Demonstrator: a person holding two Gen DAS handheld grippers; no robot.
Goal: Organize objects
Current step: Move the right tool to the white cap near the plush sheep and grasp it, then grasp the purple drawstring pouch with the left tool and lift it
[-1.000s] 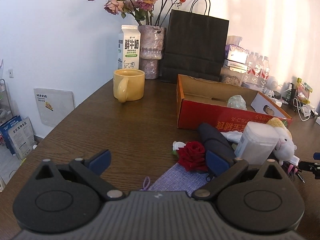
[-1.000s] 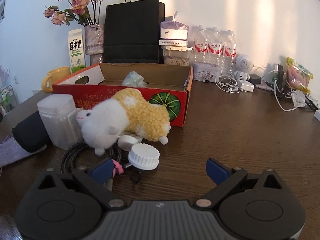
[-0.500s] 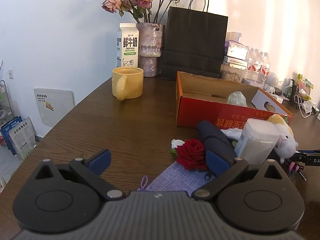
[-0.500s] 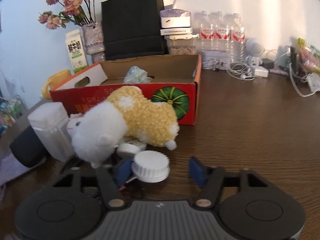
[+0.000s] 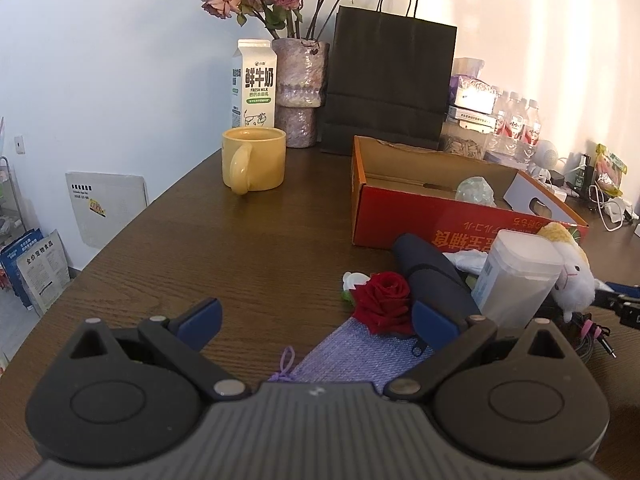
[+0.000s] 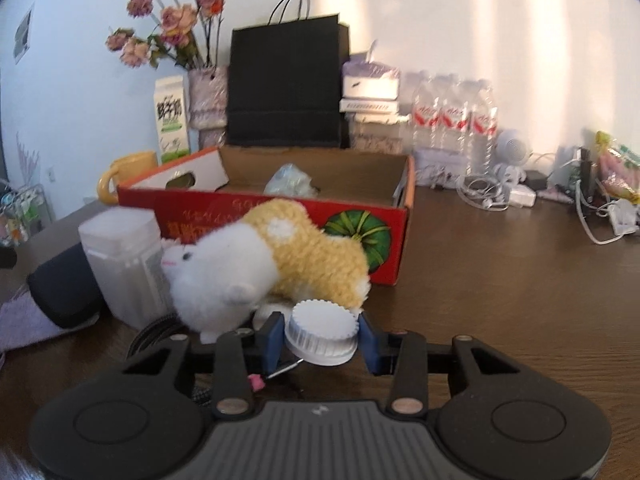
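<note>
Both wrist views, low, share the red box point(image 5: 460, 220)

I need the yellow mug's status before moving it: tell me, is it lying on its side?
No. In the left wrist view the yellow mug stands upright on the table, its open rim facing up, in front of the milk carton.

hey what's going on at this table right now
A person is tidying a cluttered table with two handheld grippers. The right gripper has just been closing and now pinches a white ridged cap beside the plush toy. The left gripper hangs open, empty, near a red rose.
</note>
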